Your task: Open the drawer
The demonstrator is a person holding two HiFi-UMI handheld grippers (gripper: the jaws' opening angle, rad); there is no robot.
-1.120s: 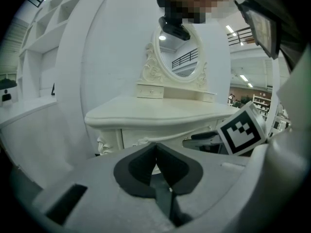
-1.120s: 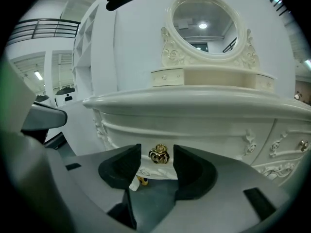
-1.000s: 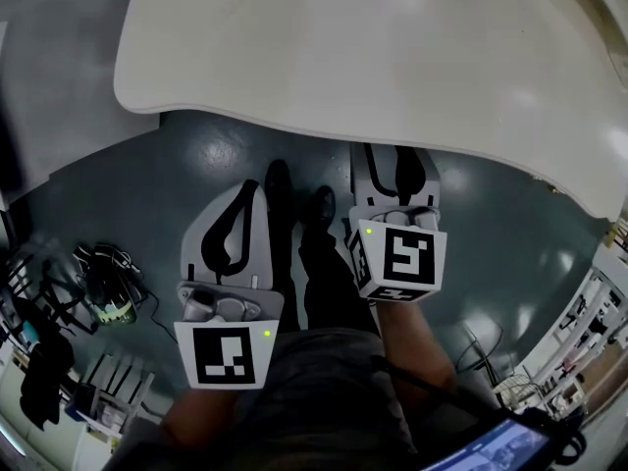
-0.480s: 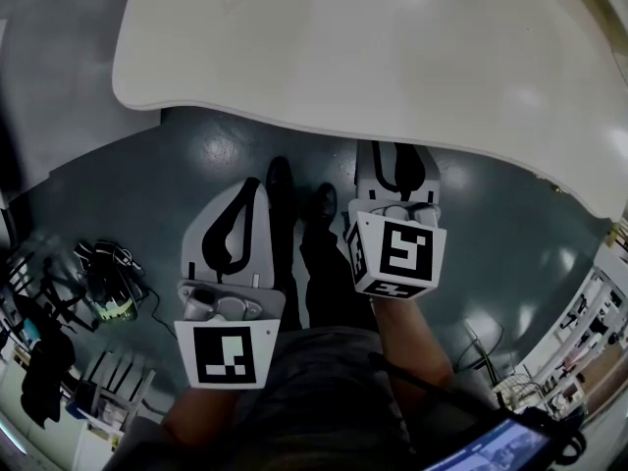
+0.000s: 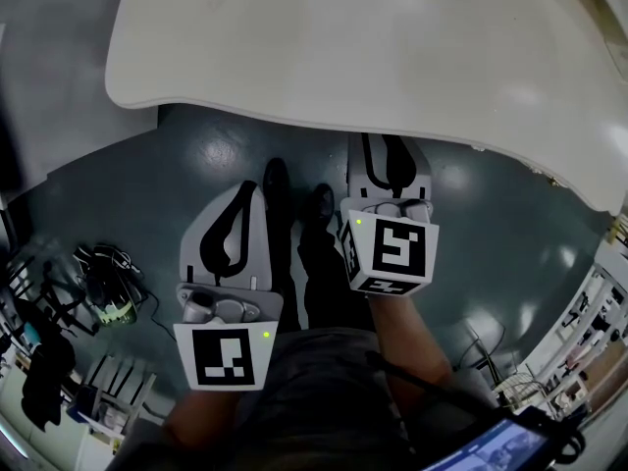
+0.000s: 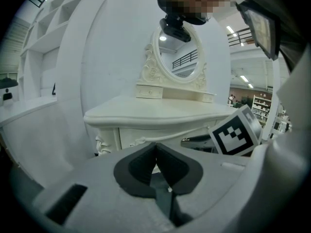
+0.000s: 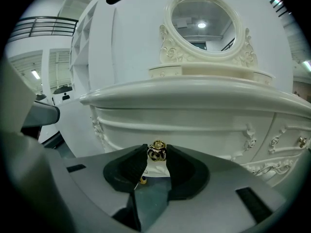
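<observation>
A white dressing table point(image 5: 392, 57) with an oval mirror point(image 7: 201, 21) stands in front of me. Its drawer front point(image 7: 204, 130) carries a small gold knob point(image 7: 156, 151). My right gripper point(image 7: 156, 155) reaches under the table edge point(image 5: 390, 150). Its jaws are closing, the knob sits between the pads, and both pads touch it. My left gripper point(image 6: 155, 147) hangs back to the left point(image 5: 245, 192), away from the table. It is shut with nothing in it.
My shoes point(image 5: 278, 180) stand on the dark floor between the grippers. Cables and clutter point(image 5: 108, 287) lie on the floor at the left. Another drawer with a gold knob point(image 7: 302, 141) sits further right. The right gripper's marker cube point(image 6: 235, 136) shows in the left gripper view.
The right gripper's fingers have drawn closer together under the table edge. The left gripper has held still.
</observation>
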